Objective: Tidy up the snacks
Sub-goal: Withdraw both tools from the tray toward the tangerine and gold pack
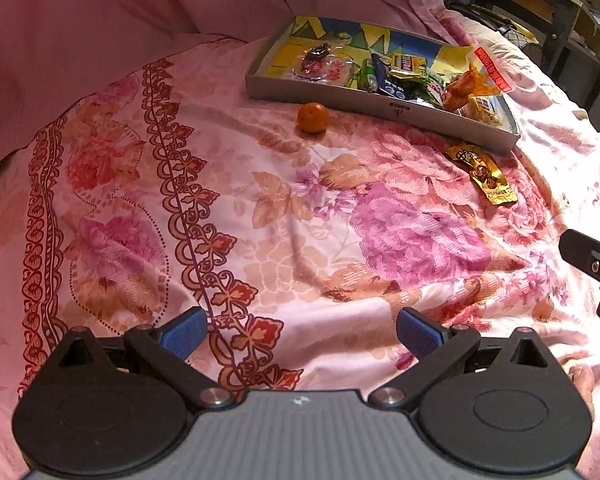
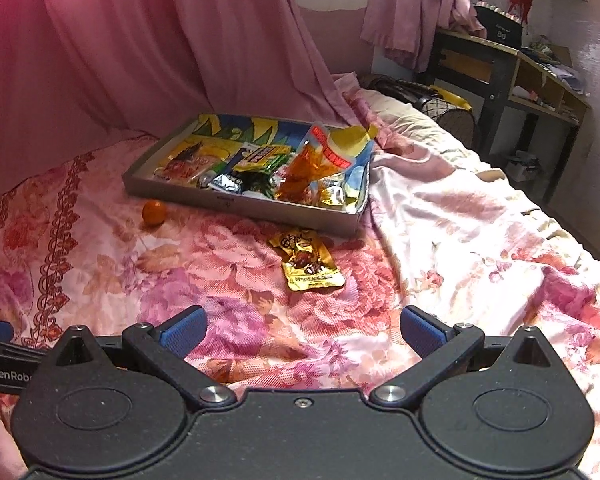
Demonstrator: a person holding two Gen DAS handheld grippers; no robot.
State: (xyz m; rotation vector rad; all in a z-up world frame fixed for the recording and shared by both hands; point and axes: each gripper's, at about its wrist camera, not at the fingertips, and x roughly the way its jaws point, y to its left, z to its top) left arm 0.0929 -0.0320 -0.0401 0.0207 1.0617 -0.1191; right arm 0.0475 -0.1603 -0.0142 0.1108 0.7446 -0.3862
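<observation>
Lying flat on the floral bedspread (image 2: pixel 228 280): yellow snack packet (image 2: pixel 308 262), just near of the tray (image 2: pixel 244 202), long axis running near-right to far-left. Hovering empty, blue pads apart: left gripper (image 1: pixel 302 334), right gripper (image 2: pixel 303 330).

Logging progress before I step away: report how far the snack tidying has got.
Mostly done: several wrapped snacks already lie in the gray tray. In hand: nothing; the left gripper and right gripper both have open, empty jaws. Left: the small orange and the yellow snack packet lie on the floral bedspread outside the tray.
</observation>
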